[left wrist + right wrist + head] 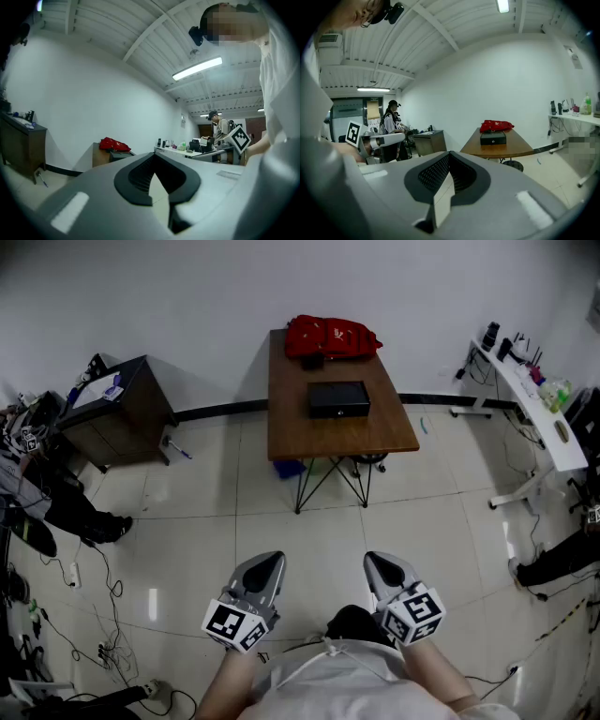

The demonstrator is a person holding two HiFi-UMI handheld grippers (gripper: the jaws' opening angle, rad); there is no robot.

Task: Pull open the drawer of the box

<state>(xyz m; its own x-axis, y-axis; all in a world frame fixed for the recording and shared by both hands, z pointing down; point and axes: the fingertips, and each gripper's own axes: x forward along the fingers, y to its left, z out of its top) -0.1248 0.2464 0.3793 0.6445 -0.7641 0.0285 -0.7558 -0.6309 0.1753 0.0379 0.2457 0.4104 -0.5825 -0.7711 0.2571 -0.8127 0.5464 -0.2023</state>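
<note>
The black box (338,399) with its drawer front facing me sits on a brown wooden table (309,432) by the far wall, a red bag (331,337) behind it. The drawer looks shut. Both grippers hang low near my body, far from the table, over the tiled floor. My left gripper (270,563) and right gripper (380,563) each have their jaws together with nothing between them. In the left gripper view the box (119,153) is small beyond the gripper (154,157). From the right gripper (450,154) the box (492,138) lies ahead to the right.
A dark cabinet (117,409) stands at the left wall, a white desk (530,399) with bottles at the right. Cables (89,615) trail over the floor at left, beside a seated person's legs (66,507). Another person (392,117) stands in the room's far part.
</note>
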